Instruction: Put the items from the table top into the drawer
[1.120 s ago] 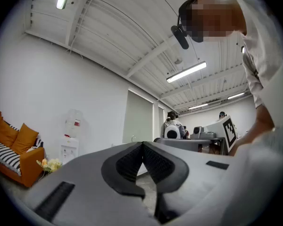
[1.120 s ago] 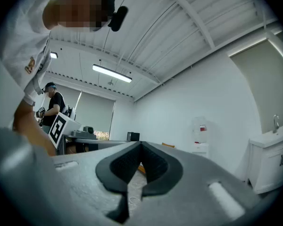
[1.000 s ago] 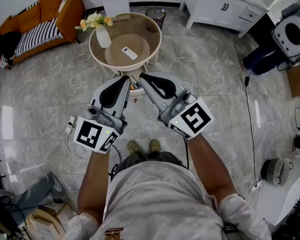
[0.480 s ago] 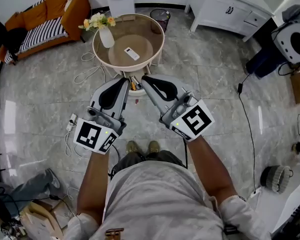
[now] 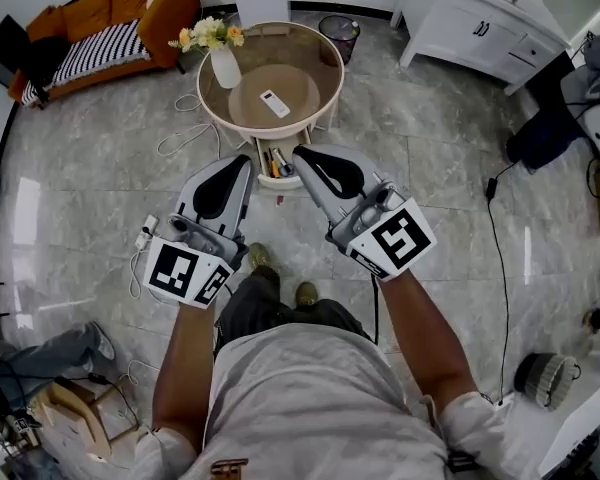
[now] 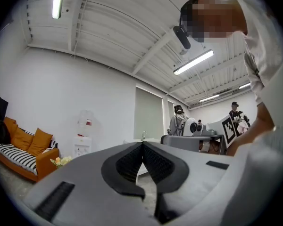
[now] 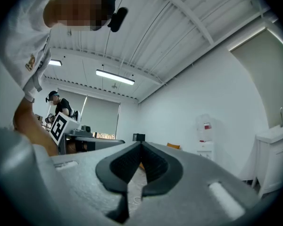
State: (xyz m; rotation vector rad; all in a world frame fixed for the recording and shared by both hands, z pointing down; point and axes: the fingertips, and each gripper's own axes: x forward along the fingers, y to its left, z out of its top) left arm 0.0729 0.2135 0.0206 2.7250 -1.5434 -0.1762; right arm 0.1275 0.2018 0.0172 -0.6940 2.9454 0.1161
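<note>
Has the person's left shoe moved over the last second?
Yes. The left shoe has stepped forward toward the round table, ahead of the right shoe.

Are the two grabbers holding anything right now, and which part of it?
Nothing is held. The left gripper and the right gripper both have their jaws shut together, empty.

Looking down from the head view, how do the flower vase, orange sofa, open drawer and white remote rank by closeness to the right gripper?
1. Open drawer, just left of the right gripper.
2. White remote, on the table.
3. Flower vase, at the table's left edge.
4. Orange sofa, far upper left.
</note>
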